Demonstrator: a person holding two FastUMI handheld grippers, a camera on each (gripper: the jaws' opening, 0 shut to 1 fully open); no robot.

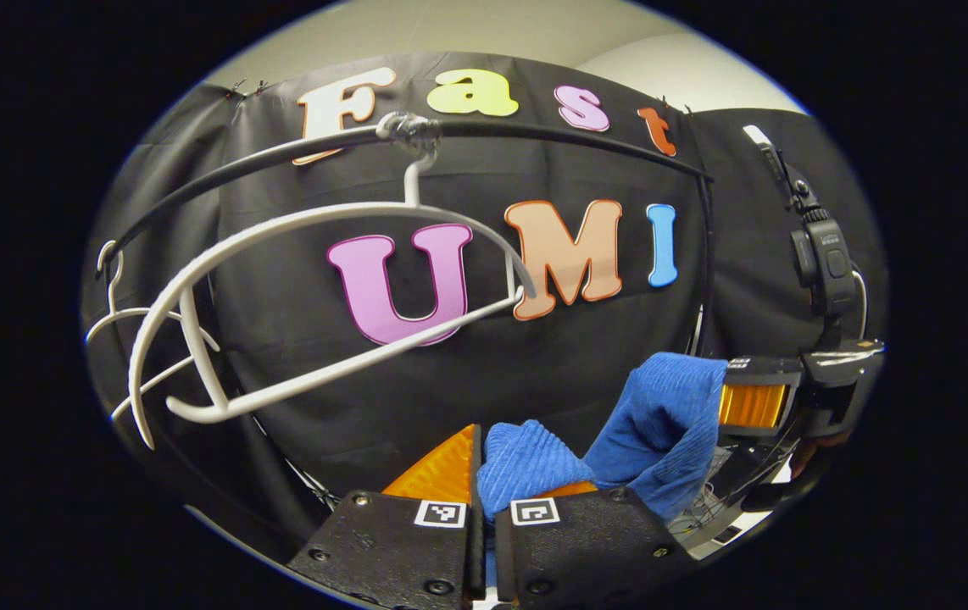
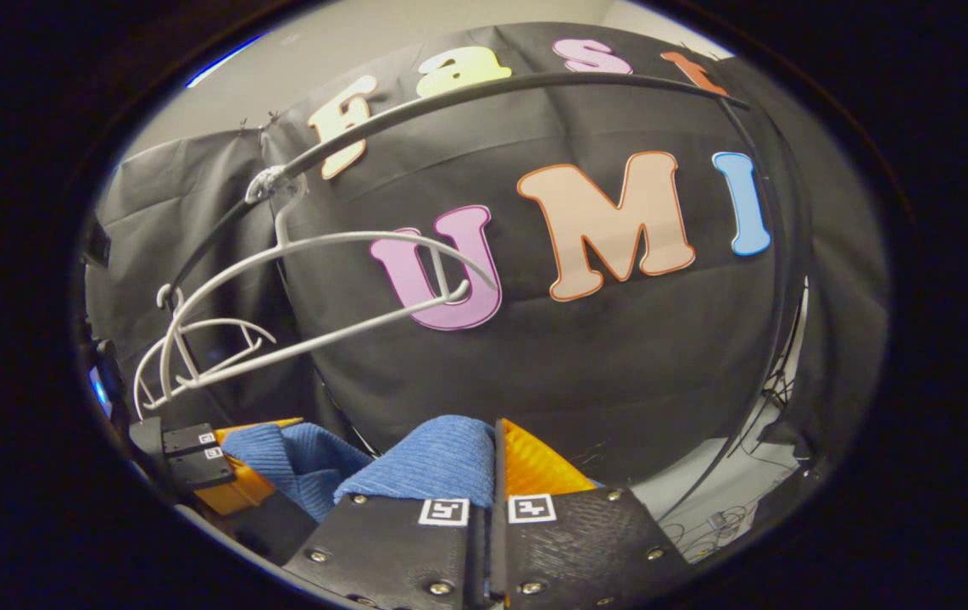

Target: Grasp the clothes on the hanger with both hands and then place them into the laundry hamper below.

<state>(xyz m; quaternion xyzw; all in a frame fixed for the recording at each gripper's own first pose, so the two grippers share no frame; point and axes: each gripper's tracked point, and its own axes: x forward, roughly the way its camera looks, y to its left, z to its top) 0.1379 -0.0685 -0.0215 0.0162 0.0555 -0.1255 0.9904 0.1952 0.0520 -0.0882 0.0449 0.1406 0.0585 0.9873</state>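
the blue knitted garment (image 1: 662, 424) is off the white hanger (image 1: 314, 296) and stretched between the two tools, below and to about 4 o'clock of the hanger in the left gripper view; the hanger hangs bare from the dark rail (image 1: 535, 131), so the cloth looks freed and ready to go down. the left gripper (image 1: 481, 474) has its fingers closed together on a bunched fold of the garment, and the right gripper (image 2: 494, 462) is likewise clamped on a fold at its own tips, seen again at about 3 o'clock in the left gripper view (image 1: 734, 405). holding it at two spread points probably keeps the fabric from dragging or snagging. a second white hanger (image 1: 124, 326) hangs at 9 o'clock on the rail. behind is the black cloth wall, with pale ceiling (image 1: 484, 34) above at 12 o'clock; a light floor with cables (image 2: 730, 500) lies at 4 o'clock in the right gripper view. the hamper is presumably lower down.
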